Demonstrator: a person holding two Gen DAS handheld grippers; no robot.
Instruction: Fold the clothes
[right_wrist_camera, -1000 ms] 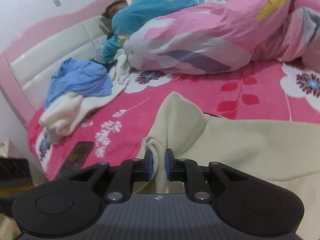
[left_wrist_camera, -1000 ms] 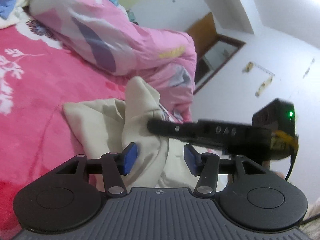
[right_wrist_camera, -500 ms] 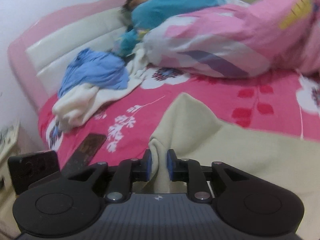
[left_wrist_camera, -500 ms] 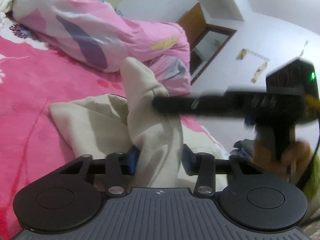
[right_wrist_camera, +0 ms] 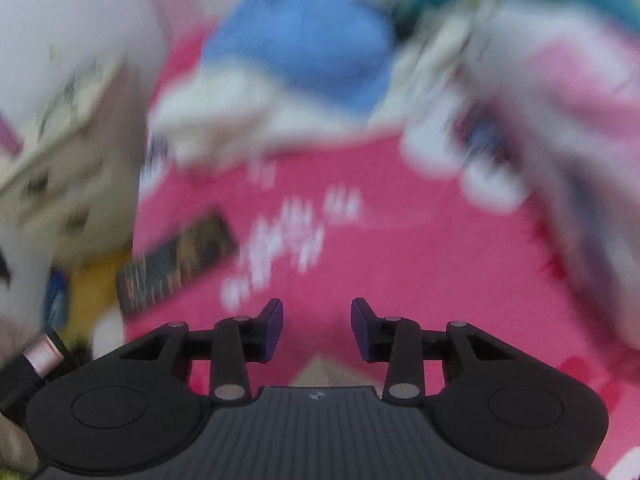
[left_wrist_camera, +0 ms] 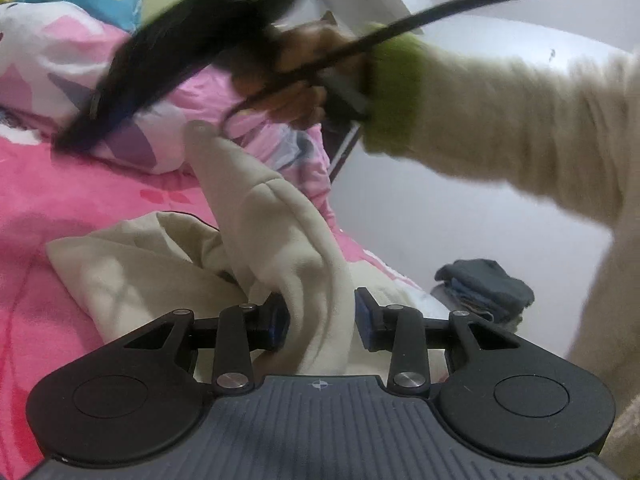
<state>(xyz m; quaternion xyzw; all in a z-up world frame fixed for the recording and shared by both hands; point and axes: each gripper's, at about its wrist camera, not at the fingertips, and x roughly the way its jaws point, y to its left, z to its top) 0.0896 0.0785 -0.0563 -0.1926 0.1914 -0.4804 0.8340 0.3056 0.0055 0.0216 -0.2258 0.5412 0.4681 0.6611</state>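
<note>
Left gripper [left_wrist_camera: 320, 320]: its blue pads sit either side of a thick fold of the cream garment [left_wrist_camera: 280, 248]; the left pad presses the cloth, the right pad shows a sliver of gap, so the grip looks like a pinch on the fold.
Right gripper [right_wrist_camera: 317, 328]: jaws opening, nothing between them, only pink sheet [right_wrist_camera: 400, 260] beyond the tips; seen from the left wrist it is a dark blurred shape up top, held by a hand [left_wrist_camera: 304, 80] in a cream sleeve [left_wrist_camera: 500, 120] with a green cuff.
Garment: lies crumpled on the sheet, one part standing up as a tall peak from the left gripper; a small cream corner shows just below the right gripper's tips.
Bed: a pink patterned quilt [left_wrist_camera: 60, 68] is bunched behind the garment.
Other clothes: a blurred blue and white heap [right_wrist_camera: 300, 60] lies at the far end of the sheet; a dark folded pile [left_wrist_camera: 484, 284] sits past the bed edge.
Flat dark object [right_wrist_camera: 176, 260]: lies at the sheet's left edge, too blurred to identify.
</note>
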